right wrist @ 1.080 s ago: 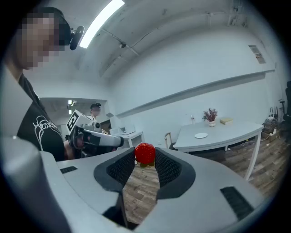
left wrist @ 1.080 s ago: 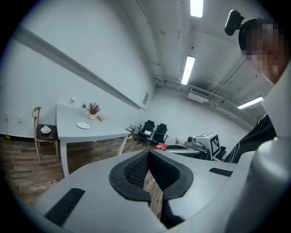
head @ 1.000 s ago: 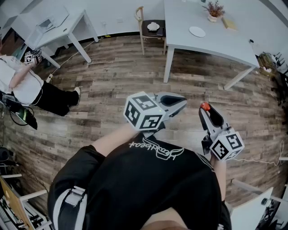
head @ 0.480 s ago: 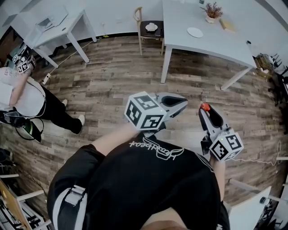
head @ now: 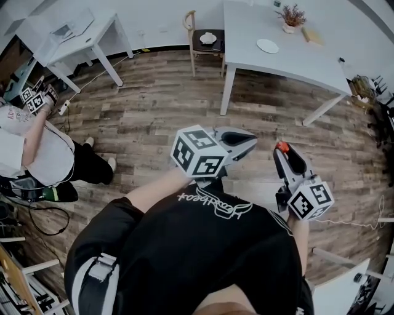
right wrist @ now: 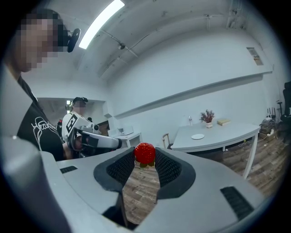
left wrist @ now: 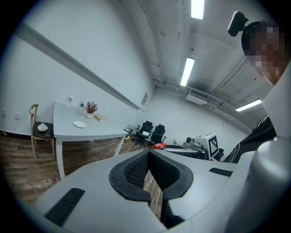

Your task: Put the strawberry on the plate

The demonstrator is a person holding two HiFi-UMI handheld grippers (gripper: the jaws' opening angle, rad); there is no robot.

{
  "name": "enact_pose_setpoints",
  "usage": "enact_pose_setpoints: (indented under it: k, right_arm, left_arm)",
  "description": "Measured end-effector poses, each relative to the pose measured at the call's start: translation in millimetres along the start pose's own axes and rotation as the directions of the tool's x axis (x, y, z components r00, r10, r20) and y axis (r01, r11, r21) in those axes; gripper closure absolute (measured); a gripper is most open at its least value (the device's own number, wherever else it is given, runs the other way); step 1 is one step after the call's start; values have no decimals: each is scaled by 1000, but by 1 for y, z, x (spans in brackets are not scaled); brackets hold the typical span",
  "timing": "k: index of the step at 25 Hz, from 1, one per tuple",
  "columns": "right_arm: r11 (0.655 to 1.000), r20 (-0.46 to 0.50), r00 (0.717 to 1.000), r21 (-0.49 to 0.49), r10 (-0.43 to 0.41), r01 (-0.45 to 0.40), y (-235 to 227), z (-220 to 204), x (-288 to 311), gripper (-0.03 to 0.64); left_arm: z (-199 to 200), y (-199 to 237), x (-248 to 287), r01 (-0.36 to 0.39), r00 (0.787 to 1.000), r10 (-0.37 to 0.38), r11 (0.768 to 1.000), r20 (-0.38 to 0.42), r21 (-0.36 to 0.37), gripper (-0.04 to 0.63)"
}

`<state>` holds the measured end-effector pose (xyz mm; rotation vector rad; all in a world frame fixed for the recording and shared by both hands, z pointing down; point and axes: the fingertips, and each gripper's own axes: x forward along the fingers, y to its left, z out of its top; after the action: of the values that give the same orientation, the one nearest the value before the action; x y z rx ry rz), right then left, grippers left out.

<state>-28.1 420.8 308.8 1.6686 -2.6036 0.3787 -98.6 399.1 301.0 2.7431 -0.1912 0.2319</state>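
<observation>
A red strawberry (head: 281, 146) (right wrist: 145, 154) is pinched between the tips of my right gripper (head: 284, 151) (right wrist: 145, 160), which is shut on it and held in the air above the wood floor. It also shows small in the left gripper view, strawberry (left wrist: 159, 146). My left gripper (head: 249, 143) (left wrist: 148, 154) hangs just left of the right one, its jaws together with nothing between them. The small white plate (head: 269, 44) (right wrist: 198, 136) (left wrist: 79, 124) lies far ahead on a long white table (head: 308, 61).
A wooden chair (head: 206, 38) stands left of that table, and a potted plant (head: 292, 15) and a book sit beyond the plate. Another white desk (head: 68, 37) is at the far left. A second person (head: 31, 141) with grippers crouches at the left edge.
Both grippers have hardly moved and the strawberry stays held. The person at the left has shifted and bent lower.
</observation>
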Motion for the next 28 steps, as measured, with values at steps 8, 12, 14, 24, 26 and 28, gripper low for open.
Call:
enact_pose_setpoints:
  k: [8,12,14,24,26,28]
  right_arm:
    - [1000,-16,1000,13,-6,7,-30,-1,23,482]
    - [1000,-24,1000,21,-9,10,-55,2,43,482]
    - [1000,-30,999,29,-11,12,-70,4,57,482]
    - [996,-73,997,81,-31,37,-167,23,150,482]
    - [995,-88,996,88,-33,41,-187,31,175,482]
    - [995,-101,994,93,-33,42,-208,39,203,482]
  left_arm:
    - [7,32,23,8,1000,-8,1000,-1,-27,589]
    - [15,57,42,11,1000,-12,999,-15,-31,589]
    - [21,74,52,14,1000,-15,999,-22,-36,589]
    - [66,192,117,14,999,-18,996,-44,-87,589]
    - [79,221,129,13,999,-18,995,-46,-98,589]
    - [92,253,141,8,999,-13,994,-46,-108,589]
